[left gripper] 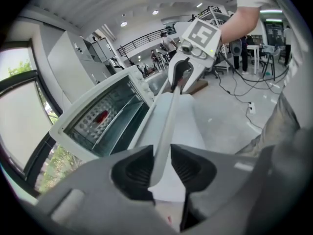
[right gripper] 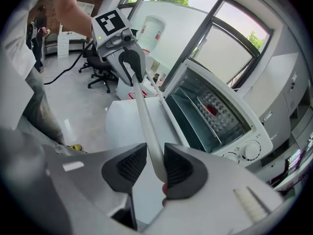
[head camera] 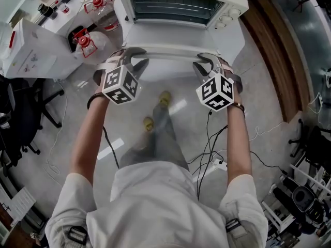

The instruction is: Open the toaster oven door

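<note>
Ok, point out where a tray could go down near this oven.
Bare: the flat inner face of the lowered door, between the oven mouth and the handle. Crowded: left of the oven, two red-capped jugs and a white box.

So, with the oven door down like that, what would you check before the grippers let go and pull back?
1. Door fully open: ok; the toaster oven door lies flat in front of the cavity.
2. Left gripper steadying: ok; its jaws are closed on the door handle.
3. Right gripper free to withdraw: not ok; its jaws are opening, the handle between them.
4. Door's left side clear: ok; the red-capped bottles stand apart from it.
5. Floor behind: cannot tell; cables trail by the person's yellow shoes.
</note>
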### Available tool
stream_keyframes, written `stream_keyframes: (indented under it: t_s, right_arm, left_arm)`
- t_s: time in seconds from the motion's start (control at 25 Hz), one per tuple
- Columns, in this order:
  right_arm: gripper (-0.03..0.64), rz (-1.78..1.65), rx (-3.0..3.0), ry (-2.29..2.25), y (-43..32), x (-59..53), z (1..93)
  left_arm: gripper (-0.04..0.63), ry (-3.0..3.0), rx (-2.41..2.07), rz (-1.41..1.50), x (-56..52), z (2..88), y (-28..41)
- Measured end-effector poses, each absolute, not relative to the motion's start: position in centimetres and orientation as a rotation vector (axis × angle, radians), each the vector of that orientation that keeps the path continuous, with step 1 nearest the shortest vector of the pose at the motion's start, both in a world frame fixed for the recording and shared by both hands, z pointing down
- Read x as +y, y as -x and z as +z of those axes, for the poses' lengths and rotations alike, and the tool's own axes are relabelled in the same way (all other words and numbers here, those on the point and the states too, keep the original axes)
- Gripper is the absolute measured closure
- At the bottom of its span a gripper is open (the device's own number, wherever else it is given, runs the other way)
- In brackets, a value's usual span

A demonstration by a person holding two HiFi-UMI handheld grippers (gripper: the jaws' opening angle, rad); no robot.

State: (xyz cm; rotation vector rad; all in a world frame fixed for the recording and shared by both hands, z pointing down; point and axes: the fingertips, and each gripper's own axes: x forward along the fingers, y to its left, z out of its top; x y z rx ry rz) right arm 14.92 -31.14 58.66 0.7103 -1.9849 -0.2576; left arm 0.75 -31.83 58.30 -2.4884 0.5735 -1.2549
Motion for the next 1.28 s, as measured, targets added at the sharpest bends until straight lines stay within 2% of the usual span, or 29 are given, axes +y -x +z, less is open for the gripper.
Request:
stream_keyframes:
  t_s: [1.28]
  right_arm:
    - [0.511, -0.332, -2.050, -0.896, -14.8, -28.5, 64.6]
  left_arm:
    - [0.445, 2.485, 0.814, -1.120, -29.1, 64.6, -1.2]
